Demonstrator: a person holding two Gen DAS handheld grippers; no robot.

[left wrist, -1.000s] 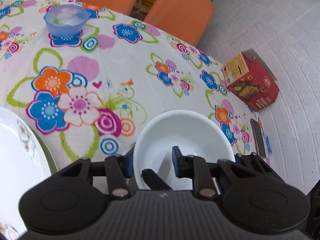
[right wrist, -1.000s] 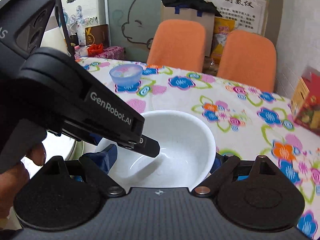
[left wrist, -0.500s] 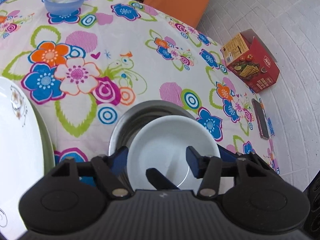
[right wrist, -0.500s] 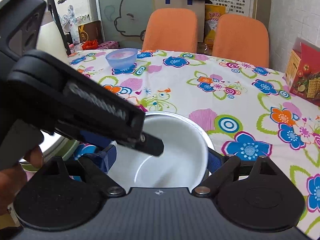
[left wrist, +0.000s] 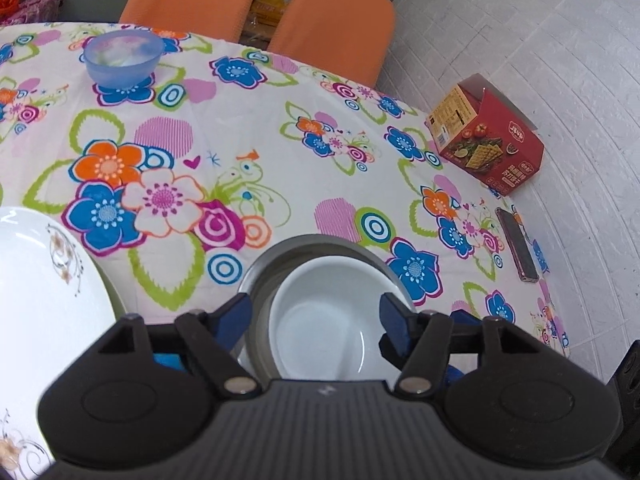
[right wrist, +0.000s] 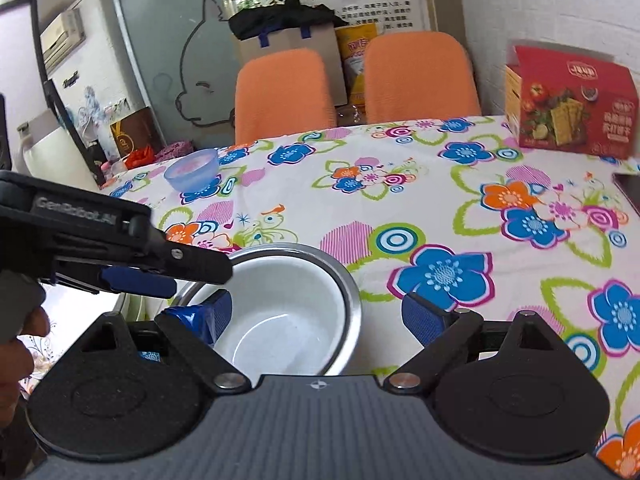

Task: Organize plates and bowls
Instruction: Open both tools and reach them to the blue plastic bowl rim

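My left gripper (left wrist: 316, 322) and right gripper (right wrist: 316, 314) both gape, empty, straddling the glossy white ceramic bowl (left wrist: 328, 320) nested inside the round steel bowl (left wrist: 280, 258); the 2nd target, a translucent blue plastic bowl (left wrist: 124, 60), lies far ahead-left, nearer my left.

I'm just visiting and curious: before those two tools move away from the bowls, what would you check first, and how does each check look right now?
1. White bowl nested inside metal bowl: ok.
2. Left gripper jaws spread, off the rim: ok.
3. Right gripper jaws open: ok, though one sits inside the white bowl.
4. White bowl sitting level: cannot tell.
5. Blue bowl alone, not yet stacked: not ok.
6. Patterned plate near the left gripper; touching or apart: cannot tell.
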